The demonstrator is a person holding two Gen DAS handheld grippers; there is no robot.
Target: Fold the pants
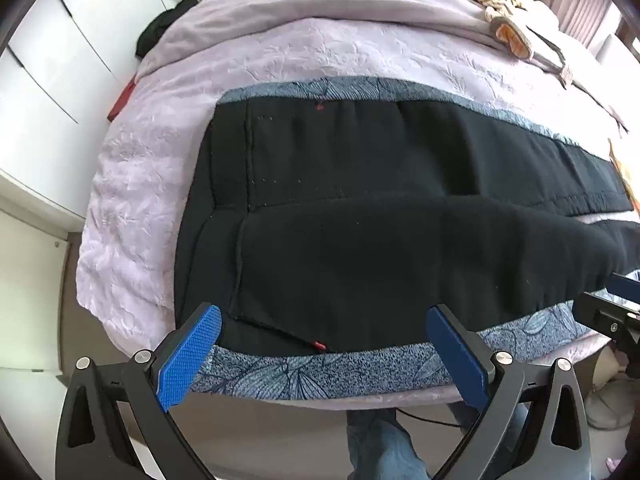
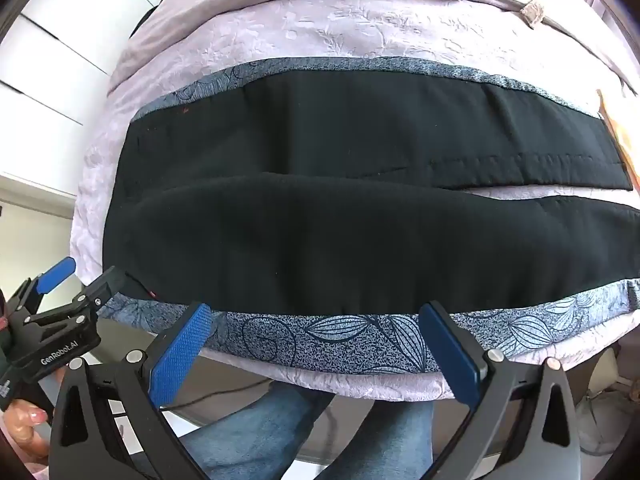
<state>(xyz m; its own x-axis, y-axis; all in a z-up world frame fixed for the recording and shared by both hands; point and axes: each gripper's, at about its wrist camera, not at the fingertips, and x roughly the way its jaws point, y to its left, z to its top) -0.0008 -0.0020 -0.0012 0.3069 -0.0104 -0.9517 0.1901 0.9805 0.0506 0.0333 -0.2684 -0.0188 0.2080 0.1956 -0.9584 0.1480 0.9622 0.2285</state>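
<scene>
Black pants [image 1: 360, 216] lie flat across a blue-grey leaf-patterned cloth [image 1: 320, 372] on the bed, waist to the left, both legs running right with a narrow gap between them. They also show in the right wrist view [image 2: 340, 220]. My left gripper [image 1: 324, 344] is open and empty, hovering at the near edge by the waist end. My right gripper [image 2: 316, 340] is open and empty, hovering at the near edge over the near leg. The left gripper also shows at the left of the right wrist view [image 2: 76, 284].
A pale lilac bedspread [image 1: 280, 56] covers the bed. A patterned garment [image 1: 496, 4] lies at the far right of the bed. White wardrobe doors [image 1: 48, 80] stand to the left. The person's jeans-clad legs [image 2: 256, 424] are below the bed edge.
</scene>
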